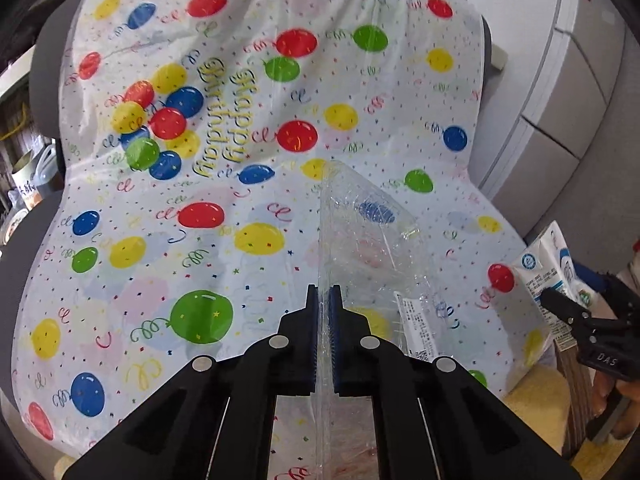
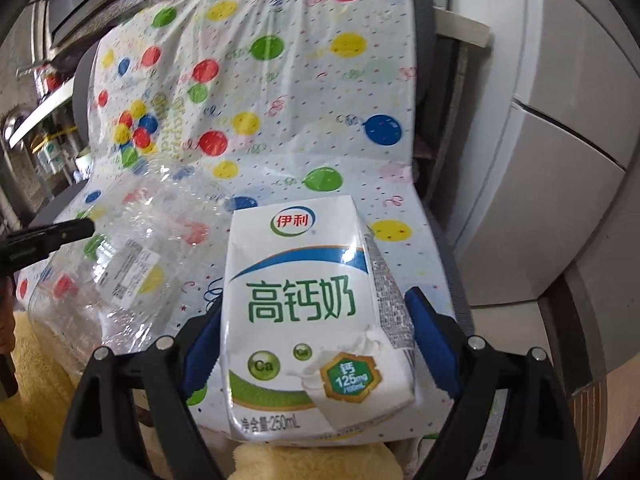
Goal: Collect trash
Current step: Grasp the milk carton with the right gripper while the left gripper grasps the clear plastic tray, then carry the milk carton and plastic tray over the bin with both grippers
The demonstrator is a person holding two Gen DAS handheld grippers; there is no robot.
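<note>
Left gripper pinched on clear plastic wrapper, right gripper spread wide, clamping milk carton

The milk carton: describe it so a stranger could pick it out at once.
Find the balloon-print birthday cover draped over the seat. At its near edge, between the right gripper's blue pads, is the milk carton. Unlike the crumpled clear plastic wrapper beside it, it is an opaque white box with green lettering.
</note>
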